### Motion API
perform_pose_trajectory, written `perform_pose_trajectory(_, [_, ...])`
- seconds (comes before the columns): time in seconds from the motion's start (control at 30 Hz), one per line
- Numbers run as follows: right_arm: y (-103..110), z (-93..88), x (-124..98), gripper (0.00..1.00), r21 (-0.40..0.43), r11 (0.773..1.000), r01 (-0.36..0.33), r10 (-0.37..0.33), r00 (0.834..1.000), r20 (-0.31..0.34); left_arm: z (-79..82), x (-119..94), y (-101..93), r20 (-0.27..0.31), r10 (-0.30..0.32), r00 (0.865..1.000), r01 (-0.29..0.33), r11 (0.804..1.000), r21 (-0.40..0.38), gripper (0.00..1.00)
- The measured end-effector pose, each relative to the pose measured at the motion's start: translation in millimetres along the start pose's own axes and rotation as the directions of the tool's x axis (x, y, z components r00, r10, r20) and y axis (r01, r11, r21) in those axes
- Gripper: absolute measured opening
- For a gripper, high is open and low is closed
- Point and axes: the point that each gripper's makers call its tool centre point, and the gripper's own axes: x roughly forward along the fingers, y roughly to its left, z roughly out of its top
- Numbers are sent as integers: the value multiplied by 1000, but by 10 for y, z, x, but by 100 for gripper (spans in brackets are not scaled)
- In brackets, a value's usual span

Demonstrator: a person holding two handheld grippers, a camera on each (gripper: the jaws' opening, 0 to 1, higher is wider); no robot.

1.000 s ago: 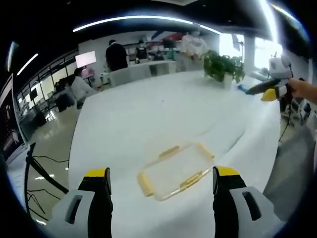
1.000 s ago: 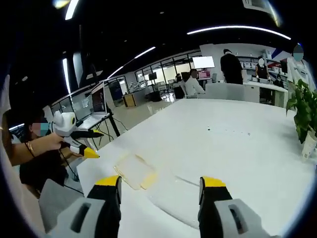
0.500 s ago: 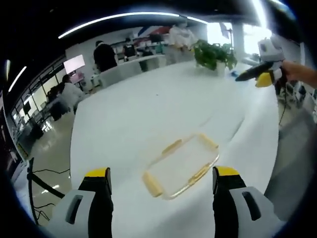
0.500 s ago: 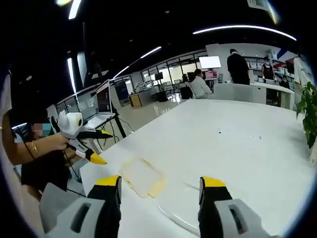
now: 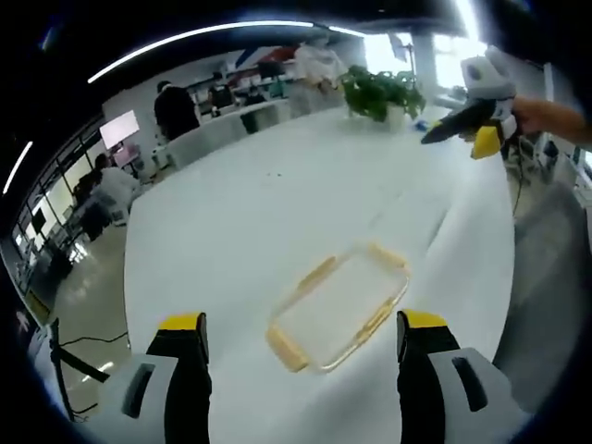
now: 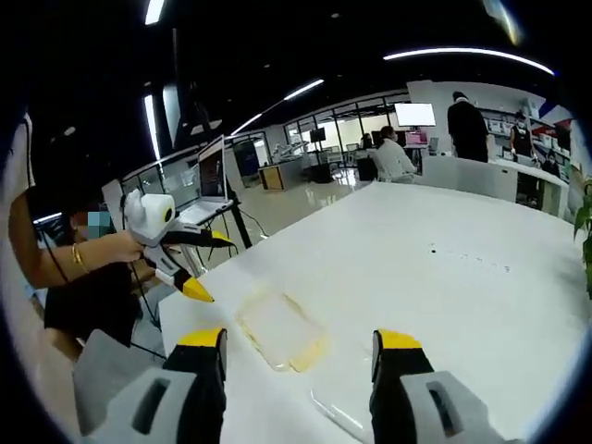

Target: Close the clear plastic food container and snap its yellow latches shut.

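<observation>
Left hand-held gripper spread wide, empty, hovering above the clear container w/ yellow latches on the white bench. Right hand-held gripper also spread, empty, nearby. Nothing touched; whether lid's seated can't tell, latching prob. all left.

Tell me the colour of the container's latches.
Yellow latches on the clear container, best in the left gripper view.

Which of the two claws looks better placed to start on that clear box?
Probably the left. The box lies straight ahead between its open jaws, near the left claw. From the right claw, also open, the box sits off toward one jaw.
</observation>
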Motion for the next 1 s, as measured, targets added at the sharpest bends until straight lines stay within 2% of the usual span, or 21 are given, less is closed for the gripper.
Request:
perform_pose_trajectory(0.2, [65,65,117,62,-30,999,-31,31,999,-8,-10,46,0,-12,-15,1000,15,999,29,82])
perform_pose_trajectory(0.4, [106,69,248,62,-94,994,-58,54,997,-50,-33,69,50,-37,-13,999,16,996,87,78])
perform_pose_trajectory(0.7, [195,59,425,61,-167,981,-102,86,991,-103,-152,150,105,-108,-35,993,56,980,193,78])
perform_pose_trajectory(0.8, [213,3,469,61,-203,971,-126,97,984,-147,-127,167,96,-96,-61,994,78,980,184,77])
perform_pose_trajectory(0.9, [181,-96,511,61,-275,952,-135,76,973,-218,-126,201,85,-109,-85,990,108,968,228,78])
perform_pose_trajectory(1.0, [178,-148,568,61,-270,952,-144,78,968,-240,-156,240,96,-132,-103,986,136,954,266,77])
